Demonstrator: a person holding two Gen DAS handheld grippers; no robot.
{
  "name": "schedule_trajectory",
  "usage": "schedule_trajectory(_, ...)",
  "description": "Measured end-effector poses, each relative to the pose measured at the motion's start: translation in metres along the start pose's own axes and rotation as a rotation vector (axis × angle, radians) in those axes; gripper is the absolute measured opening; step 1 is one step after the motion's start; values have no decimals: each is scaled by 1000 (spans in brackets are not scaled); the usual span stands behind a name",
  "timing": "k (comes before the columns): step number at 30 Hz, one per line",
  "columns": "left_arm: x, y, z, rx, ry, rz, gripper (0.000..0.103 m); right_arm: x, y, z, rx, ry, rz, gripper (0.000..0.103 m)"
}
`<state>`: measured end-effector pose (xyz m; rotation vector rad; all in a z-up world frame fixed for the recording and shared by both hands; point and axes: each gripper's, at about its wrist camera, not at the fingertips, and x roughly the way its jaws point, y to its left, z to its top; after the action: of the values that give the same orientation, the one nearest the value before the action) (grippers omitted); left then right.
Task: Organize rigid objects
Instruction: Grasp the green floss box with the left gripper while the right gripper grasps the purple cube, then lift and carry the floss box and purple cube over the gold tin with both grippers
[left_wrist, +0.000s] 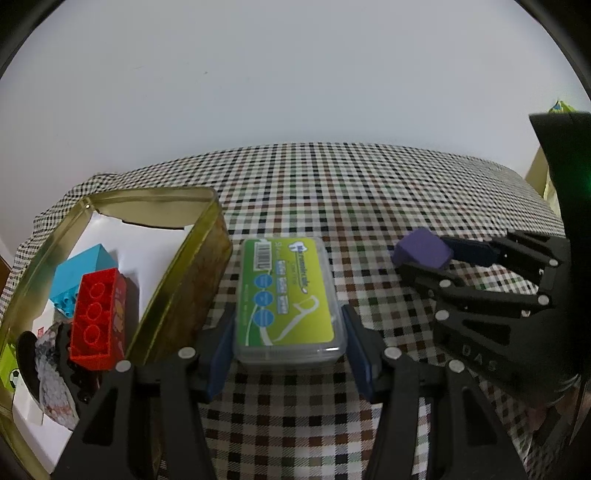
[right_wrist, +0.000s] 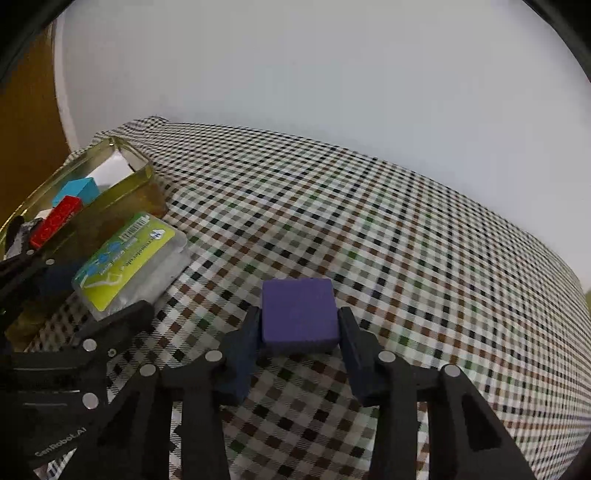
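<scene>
Checked tablecloth (left_wrist: 369, 177) before a plain pale wall, two grippers at work on a half-finished sort.

Left to right: one gold tin (left_wrist: 207, 236) already holds one blue block (left_wrist: 83, 266), one red brick (left_wrist: 96, 317) and some dark items too unclear to count. Just beside it, the left gripper (left_wrist: 290, 332) clasps one green-labelled floss case (left_wrist: 288, 295), resting on the cloth. Farther right, the right gripper (right_wrist: 300, 325) has its pads against one purple block (right_wrist: 298, 310), also low on the cloth. Judged so: two pieces stowed, two left to place.
</scene>
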<state>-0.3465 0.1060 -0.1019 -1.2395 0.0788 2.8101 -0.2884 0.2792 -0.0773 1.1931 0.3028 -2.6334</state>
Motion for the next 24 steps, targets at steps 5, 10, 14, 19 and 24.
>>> schedule_trajectory(5, -4, 2, -1, 0, -15, -8, 55, -8, 2, -5, 22, -26, -26, 43)
schedule_trajectory(10, -12, 0, -4, 13, -40, -9, 55, -24, -4, -10, 68, -93, -64, 43)
schedule_trajectory(14, -23, -2, -9, 27, -72, -10, 55, -34, -3, -14, 98, -133, -96, 43)
schedule_trajectory(19, -37, -7, -13, 35, -145, -9, 54, -48, 3, -21, 120, -185, -115, 43)
schedule_trajectory(24, -46, -8, -17, 49, -178, -8, 54, -59, 7, -27, 138, -226, -125, 43)
